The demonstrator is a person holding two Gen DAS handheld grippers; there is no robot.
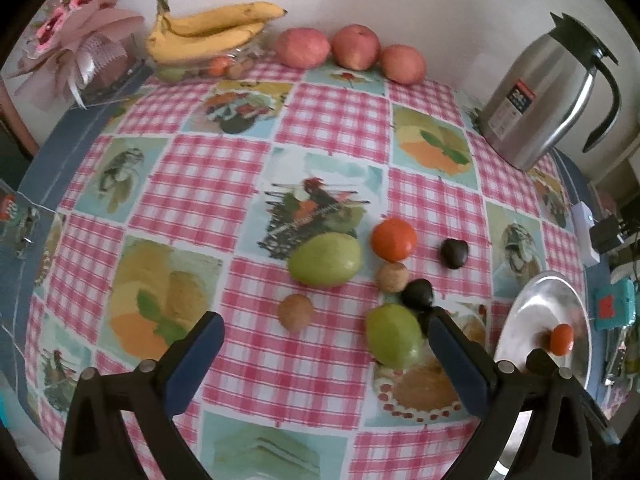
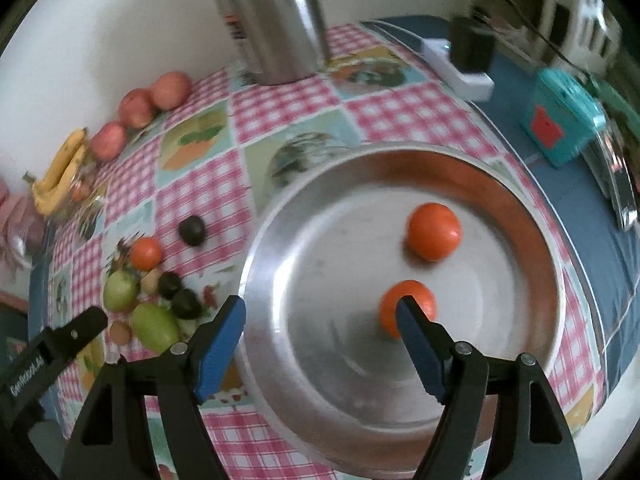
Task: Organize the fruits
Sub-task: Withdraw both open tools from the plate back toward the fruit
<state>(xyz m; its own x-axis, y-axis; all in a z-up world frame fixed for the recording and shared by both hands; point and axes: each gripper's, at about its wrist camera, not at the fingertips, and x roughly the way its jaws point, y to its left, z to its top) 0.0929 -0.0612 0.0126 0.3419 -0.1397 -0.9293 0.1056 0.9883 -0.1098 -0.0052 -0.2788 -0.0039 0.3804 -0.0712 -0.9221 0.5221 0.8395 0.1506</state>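
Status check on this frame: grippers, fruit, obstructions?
Left gripper open, empty. Right gripper open over metal plate. Two oranges plated; loose pile remains on tablecloth. Nothing obstructing.

both wrist cams look steeply down at the table point(image 1: 328, 120): left over loose fruit, right close over the plate point(image 2: 540, 240); both catch the plate.

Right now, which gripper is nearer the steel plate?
Right. The right gripper hangs directly over the steel plate, jaws open above its two oranges. The left gripper is off to the plate's side, over the loose fruit on the tablecloth.
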